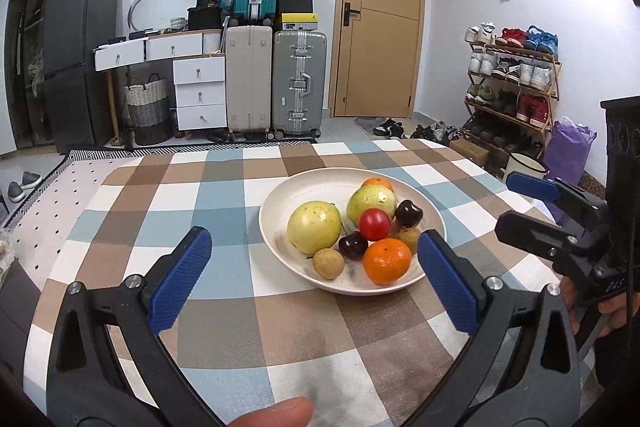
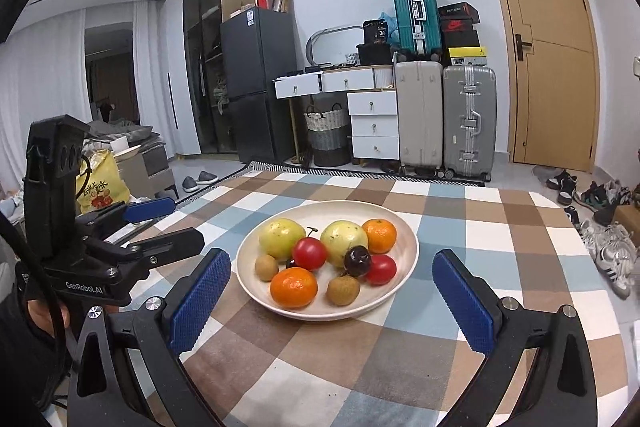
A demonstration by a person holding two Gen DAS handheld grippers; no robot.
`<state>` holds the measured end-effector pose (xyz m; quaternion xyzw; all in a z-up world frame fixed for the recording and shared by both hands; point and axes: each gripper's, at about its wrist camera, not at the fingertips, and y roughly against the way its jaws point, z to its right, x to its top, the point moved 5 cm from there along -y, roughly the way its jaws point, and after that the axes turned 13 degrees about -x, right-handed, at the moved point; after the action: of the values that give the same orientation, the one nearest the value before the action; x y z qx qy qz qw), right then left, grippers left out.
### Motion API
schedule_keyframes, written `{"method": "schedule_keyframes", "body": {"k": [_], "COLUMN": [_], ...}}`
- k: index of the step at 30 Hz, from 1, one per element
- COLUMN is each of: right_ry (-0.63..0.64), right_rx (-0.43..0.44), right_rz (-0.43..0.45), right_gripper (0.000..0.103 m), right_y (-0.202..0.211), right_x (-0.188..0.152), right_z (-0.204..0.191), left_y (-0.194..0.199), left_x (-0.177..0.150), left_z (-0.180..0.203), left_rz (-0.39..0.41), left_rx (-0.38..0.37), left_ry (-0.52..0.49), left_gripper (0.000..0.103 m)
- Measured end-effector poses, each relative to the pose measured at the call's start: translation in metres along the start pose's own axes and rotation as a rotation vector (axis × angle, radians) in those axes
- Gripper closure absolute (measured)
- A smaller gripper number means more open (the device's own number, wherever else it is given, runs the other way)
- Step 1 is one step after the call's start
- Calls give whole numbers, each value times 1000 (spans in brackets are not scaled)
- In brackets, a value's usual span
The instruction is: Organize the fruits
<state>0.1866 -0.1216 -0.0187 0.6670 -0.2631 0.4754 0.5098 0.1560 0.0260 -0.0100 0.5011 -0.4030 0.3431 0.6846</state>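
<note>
Now both grippers spread wide, empty: left gripper [image 1: 314,281], right gripper [image 2: 332,301]. Fruits piled in plate [image 2: 408,231] on checked table, straight ahead of right gripper, ahead-right of left. Near orange [image 2: 294,287] closest to right.

- A plate [image 2: 408,259] sits on the table [image 2: 500,227], and all the fruit lies in it.
- Both claws are near the plate, on the near side, apart from it: the left claw [image 1: 316,279] and the right claw [image 2: 332,299].
- Suitcases [image 2: 444,119] stand on the floor behind the table, with a door [image 2: 552,47] to their right.
</note>
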Motion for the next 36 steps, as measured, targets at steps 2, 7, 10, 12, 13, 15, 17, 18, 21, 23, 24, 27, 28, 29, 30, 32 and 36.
{"method": "schedule_keyframes", "body": {"k": [2, 7, 10, 12, 13, 15, 17, 18, 21, 23, 24, 27, 28, 29, 30, 32, 36], "right_ry": [-1, -6, -5, -4, -4, -7, -8, -10, -14, -12, -11, -10, -11, -11, -12, -11, -11], "right_rx": [-2, -5, -6, -7, -5, -6, -5, -5, -5, -6, -5, -5, -5, -5, -5, -6, -8], "right_rz": [6, 7, 4, 0, -3, -6, -8, -9, -8, -9, -9, -9, -9, -9, -9, -10, -8], "right_gripper": [0, 0, 0, 0, 0, 0, 0, 0, 0, 0, 0, 0, 0, 0, 0, 0, 0], "right_y": [0, 1, -1, -1, -1, -2, 0, 0, 0, 0, 0, 0, 0, 0, 0, 0, 1], "right_x": [0, 0, 0, 0, 0, 0, 0, 0, 0, 0, 0, 0, 0, 0, 0, 0, 0], "right_z": [1, 2, 2, 3, 3, 4, 4, 5, 5, 5, 6, 6, 6, 6, 6, 6, 6], "left_y": [-1, -5, -7, -7, -8, -8, -9, -8, -8, -8, -9, -9, -9, -9, -9, -9, -9], "left_x": [-1, -4, -4, -4, -4, -5, -5, -5, -5, -5, -5, -6, -5, -5, -5, -5, -5], "left_z": [0, -2, -2, -2, -2, -3, -3, -3, -3, -3, -4, -4, -4, -4, -4, -4, -4], "left_rz": [-3, -16, -13, -15, -16, -16, -17, -16, -16, -17, -16, -18, -18, -18, -17, -17, -17], "left_rx": [0, 3, -6, -6, -8, -13, -11, -11, -11, -12, -12, -11, -12, -13, -12, -13, -13], "left_ry": [1, 0, 4, 4, 5, 8, 9, 9, 8, 8, 8, 10, 10, 10, 9, 8, 10], "left_gripper": [0, 0, 0, 0, 0, 0, 0, 0, 0, 0, 0, 0, 0, 0, 0, 0, 0]}}
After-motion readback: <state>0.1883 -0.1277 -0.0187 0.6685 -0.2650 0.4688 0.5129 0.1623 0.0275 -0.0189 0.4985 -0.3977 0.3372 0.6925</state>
